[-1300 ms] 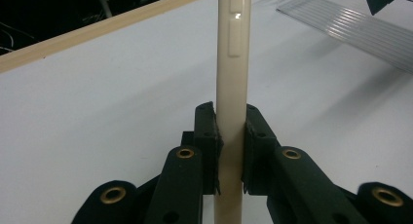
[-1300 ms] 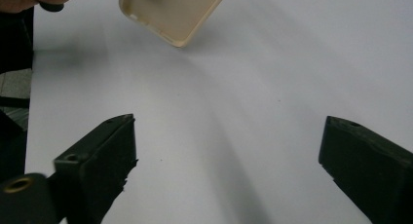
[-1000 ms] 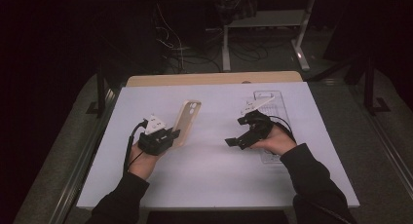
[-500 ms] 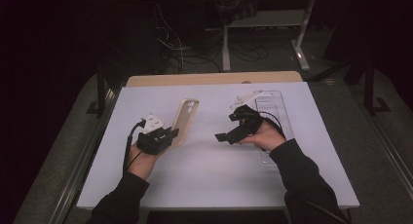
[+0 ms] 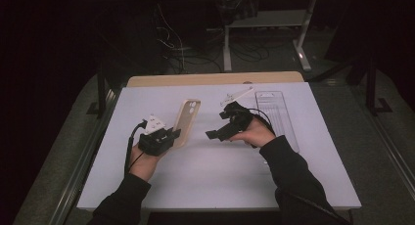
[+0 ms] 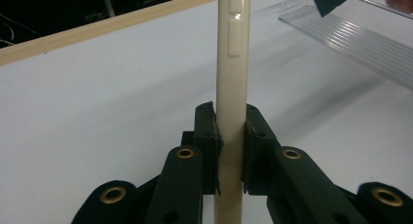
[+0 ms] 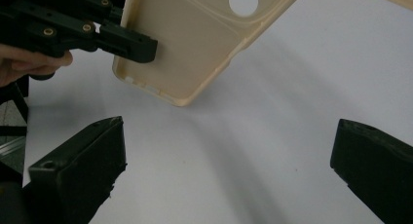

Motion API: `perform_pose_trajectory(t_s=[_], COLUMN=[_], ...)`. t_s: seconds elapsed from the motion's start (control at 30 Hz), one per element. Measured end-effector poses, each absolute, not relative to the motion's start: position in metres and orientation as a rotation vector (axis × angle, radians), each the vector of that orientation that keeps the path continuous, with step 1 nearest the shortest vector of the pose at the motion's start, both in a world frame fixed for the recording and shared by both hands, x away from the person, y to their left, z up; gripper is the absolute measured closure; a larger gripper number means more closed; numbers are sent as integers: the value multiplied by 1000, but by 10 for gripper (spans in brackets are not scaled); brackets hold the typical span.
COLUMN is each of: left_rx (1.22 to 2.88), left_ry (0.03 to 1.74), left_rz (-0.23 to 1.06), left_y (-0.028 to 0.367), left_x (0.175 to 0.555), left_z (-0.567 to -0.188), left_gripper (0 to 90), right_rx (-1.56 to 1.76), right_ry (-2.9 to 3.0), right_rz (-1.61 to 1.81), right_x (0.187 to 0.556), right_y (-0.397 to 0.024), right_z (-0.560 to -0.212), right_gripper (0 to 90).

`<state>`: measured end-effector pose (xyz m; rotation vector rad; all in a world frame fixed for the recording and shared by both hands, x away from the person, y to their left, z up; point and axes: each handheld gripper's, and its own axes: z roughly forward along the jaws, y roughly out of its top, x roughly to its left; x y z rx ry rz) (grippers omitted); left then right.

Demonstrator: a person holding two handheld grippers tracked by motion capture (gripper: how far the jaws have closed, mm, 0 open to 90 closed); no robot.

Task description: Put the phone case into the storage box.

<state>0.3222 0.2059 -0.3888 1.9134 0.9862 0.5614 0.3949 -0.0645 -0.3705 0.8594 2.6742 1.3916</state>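
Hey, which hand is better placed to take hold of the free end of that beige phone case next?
Right. The right gripper is open, empty and pointed at the phone case, whose free edge shows between its jaws. The left gripper is already shut on the case's edge.

Bare white table (image 5: 215,176) lies open across the near half and between the two hands. The cream phone case (image 5: 187,121), held up on edge by the left gripper (image 5: 169,137), blocks the left-centre. At the far right, a clear plastic tray (image 5: 279,112) takes up the table.
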Motion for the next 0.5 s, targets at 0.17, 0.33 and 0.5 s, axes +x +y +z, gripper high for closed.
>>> perform_pose_trajectory(t_s=[0.17,0.33,0.5], left_rx=[1923,1909,1909], left_ry=[983,973,969], left_rz=[552,542,538], left_y=[205,201,195], left_x=[321,320,318], left_z=[-389,-389,-390], left_gripper=[798,798,798], right_rx=[875,892,917], right_ry=[2665,2672,2681], right_rz=[1432,1453,1463], right_x=[400,401,402], right_y=[-58,-55,-55], right_z=[-374,-379,-384], right_gripper=[0,0,0])
